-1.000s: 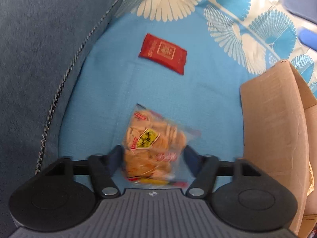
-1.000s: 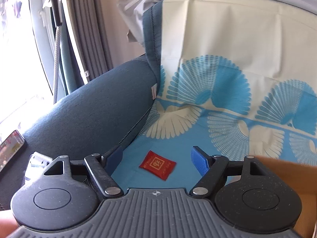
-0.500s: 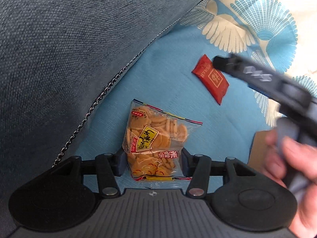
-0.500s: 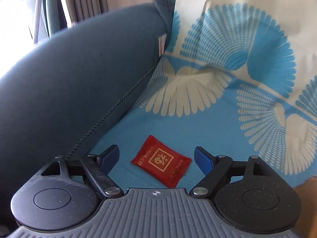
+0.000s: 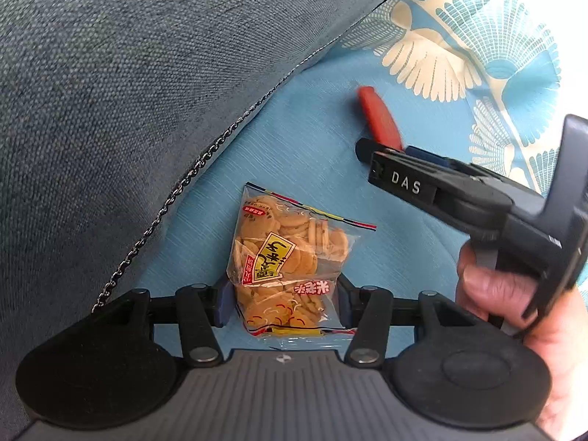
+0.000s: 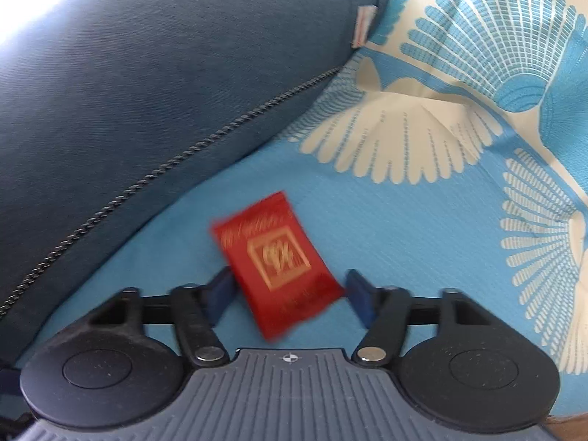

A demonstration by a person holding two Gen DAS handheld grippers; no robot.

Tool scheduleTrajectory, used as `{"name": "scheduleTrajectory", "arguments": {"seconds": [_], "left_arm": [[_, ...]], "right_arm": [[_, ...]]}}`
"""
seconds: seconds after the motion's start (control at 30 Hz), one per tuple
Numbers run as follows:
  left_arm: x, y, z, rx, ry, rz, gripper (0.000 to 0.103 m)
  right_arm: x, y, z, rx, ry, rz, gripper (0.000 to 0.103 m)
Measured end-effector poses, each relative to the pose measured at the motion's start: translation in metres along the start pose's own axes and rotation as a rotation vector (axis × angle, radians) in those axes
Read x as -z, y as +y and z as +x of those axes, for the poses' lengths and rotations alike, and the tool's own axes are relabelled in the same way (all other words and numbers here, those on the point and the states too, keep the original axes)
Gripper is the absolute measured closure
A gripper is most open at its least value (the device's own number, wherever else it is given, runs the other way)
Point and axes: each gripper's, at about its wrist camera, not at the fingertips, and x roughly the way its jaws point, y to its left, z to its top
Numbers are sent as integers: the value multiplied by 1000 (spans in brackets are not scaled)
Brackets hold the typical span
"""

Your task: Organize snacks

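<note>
Between the left tool's [image 5: 281, 303] pads sits the cracker bag [image 5: 286, 268], pinched at its lower half, on the blue sofa cover [image 5: 312, 139]. Thin film could slip or the crackers crush. Red packet [image 6: 277, 266], at 1 o'clock from the bag, lies between the right tool's [image 6: 290, 299] pads, which stand apart; tilted and blurred, it may skid off when they close. Grey cushion [image 5: 128, 92] crowds at 10 o'clock.

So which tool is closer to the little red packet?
Right. The right tool has the red packet between its fingers; the left tool is shut on the cracker bag, away from it.
</note>
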Motion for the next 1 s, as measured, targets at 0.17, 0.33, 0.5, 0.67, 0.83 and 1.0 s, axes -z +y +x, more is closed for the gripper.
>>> {"name": "scheduleTrajectory", "arguments": {"seconds": [0.17,0.33,0.5,0.67,0.83,1.0], "left_arm": [[1,4,-2,2,-3,-6,45],[1,9,-5,-4,-7,-8,45],[3,15,-8,-10,-12,-36,45],[3,9,-6,-23,-13,-38,45],[2,5,-3,-31,-13,-40,45],[-2,6,-1,-25,-9,-43,45]], "right_arm": [[3,12,-10,-5,-2,-8,100],[12,21,-29,24,6,20,103],[15,15,-48,67,-57,104,94],[-7,17,-39,75,-101,51,32],[-27,28,-3,92,-57,-59,28],[-31,31,20,70,-13,-57,30]]}}
